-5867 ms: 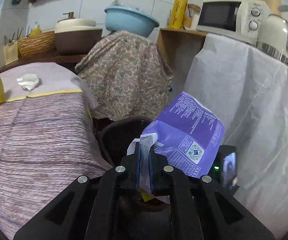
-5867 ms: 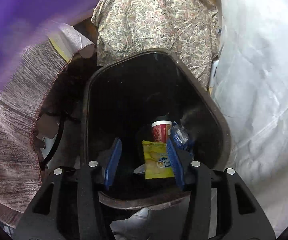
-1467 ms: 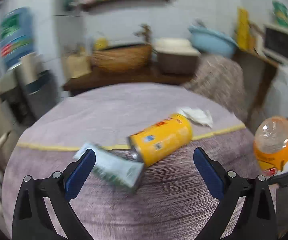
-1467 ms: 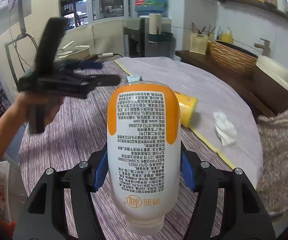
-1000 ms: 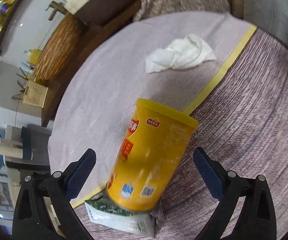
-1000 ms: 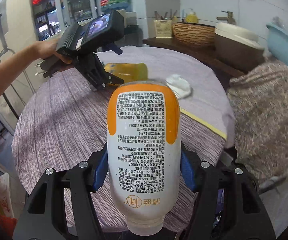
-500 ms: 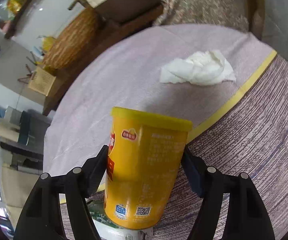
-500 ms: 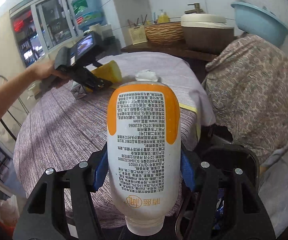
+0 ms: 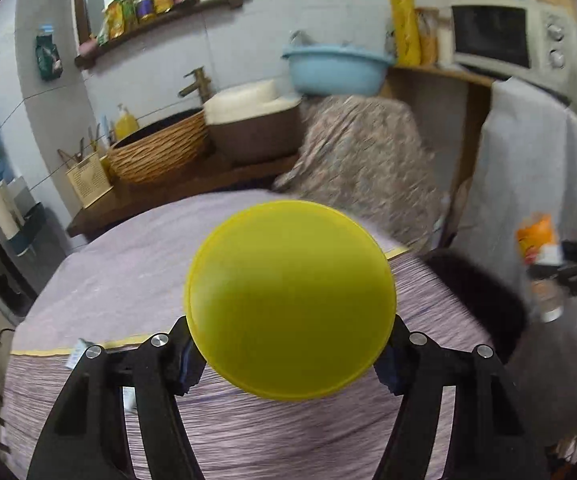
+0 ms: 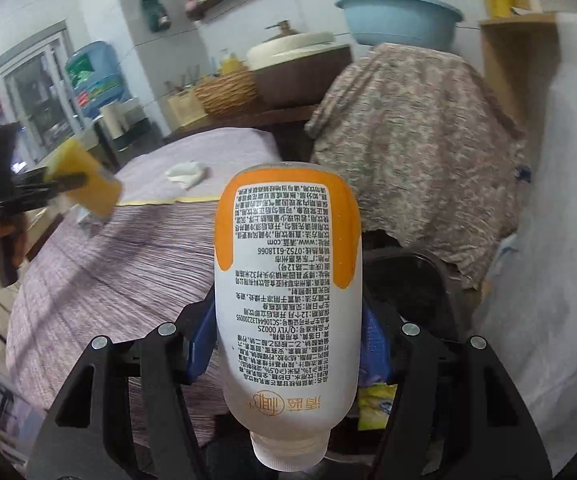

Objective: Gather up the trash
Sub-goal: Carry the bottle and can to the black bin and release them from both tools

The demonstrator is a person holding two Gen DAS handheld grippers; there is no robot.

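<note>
— Jaws, both sides?
— Left gripper clamps the yellow can, lid toward my lens, above the table. Right gripper grips the bottle, cap down.
— Bin?
— I see the bin just behind the bottle, beside the table; a tissue lies farther back.

Round table, striped purple cloth; crumpled tissue lying on it.
</note>
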